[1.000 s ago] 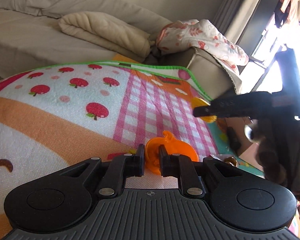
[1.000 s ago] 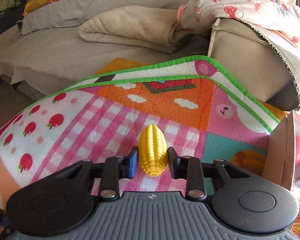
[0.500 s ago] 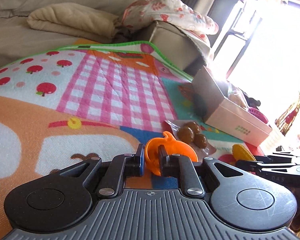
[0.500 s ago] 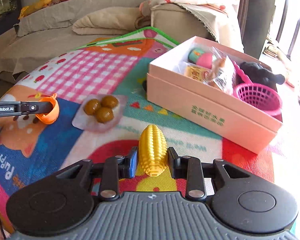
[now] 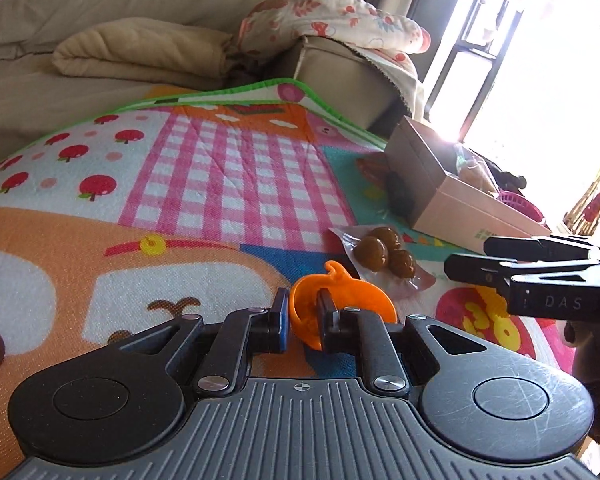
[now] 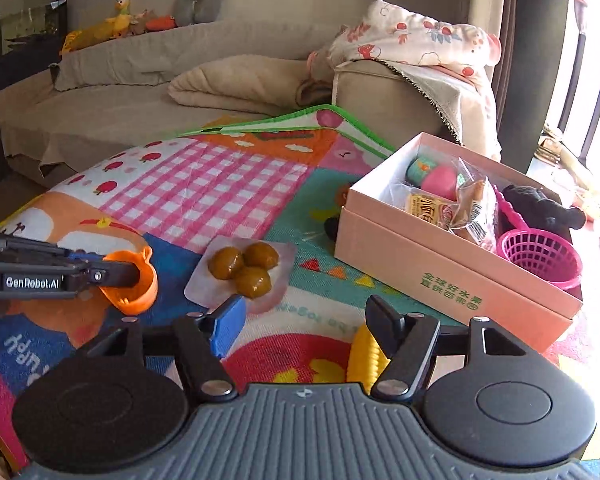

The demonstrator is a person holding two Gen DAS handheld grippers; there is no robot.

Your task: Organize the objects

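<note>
My left gripper is shut on the rim of a small orange toy cup, held just above the play mat; it also shows in the right wrist view. My right gripper is open. The yellow toy corn lies on the mat under its right finger, partly hidden. A clear packet of three brown balls lies on the mat between the grippers. The right gripper's fingers show at the right of the left wrist view.
A pink cardboard box with toys and snack packets stands at the right, a magenta basket and a black plush toy beside it. The colourful play mat runs back to a beige sofa with blankets.
My right gripper opened and let go of the corn, which now lies on the mat. My left gripper still holds the orange cup and has shifted slightly.
</note>
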